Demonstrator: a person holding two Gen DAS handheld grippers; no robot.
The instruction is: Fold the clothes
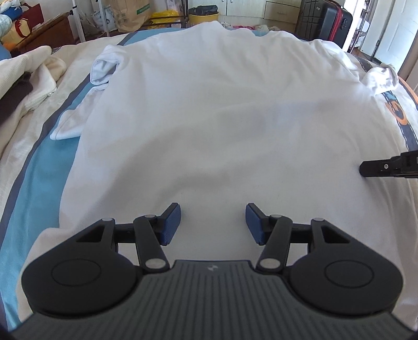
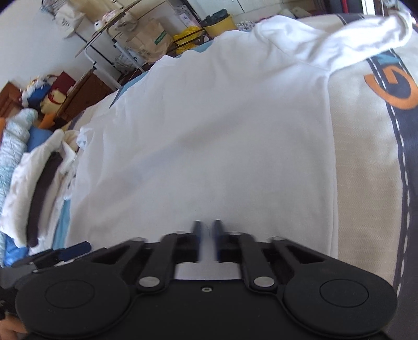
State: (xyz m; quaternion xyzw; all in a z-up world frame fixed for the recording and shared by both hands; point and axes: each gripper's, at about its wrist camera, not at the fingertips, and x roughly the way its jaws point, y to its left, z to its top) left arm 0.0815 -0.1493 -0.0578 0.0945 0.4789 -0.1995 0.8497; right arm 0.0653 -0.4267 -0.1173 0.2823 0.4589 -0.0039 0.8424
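Note:
A white long-sleeved shirt [image 1: 209, 117] lies spread flat on the bed, its sleeves bunched at the far left [image 1: 104, 68] and far right [image 1: 378, 78]. My left gripper [image 1: 213, 222] is open, its blue pads [image 1: 171, 225] just above the shirt's near hem. My right gripper [image 2: 207, 235] has its jaws nearly closed with a narrow gap, over the near hem of the shirt [image 2: 209, 130]; whether it pinches cloth is unclear. The right gripper's finger shows at the right edge of the left wrist view [image 1: 386, 167]. The left gripper's blue finger shows in the right wrist view [image 2: 74, 248].
The bed cover [image 1: 47, 167] is cream with blue and grey stripes and an orange logo [image 2: 392, 89]. A pile of other clothes [image 2: 31, 183] lies at the bed's left side. Bags, a yellow bin [image 1: 202, 17] and a suitcase [image 1: 326, 21] stand beyond the bed.

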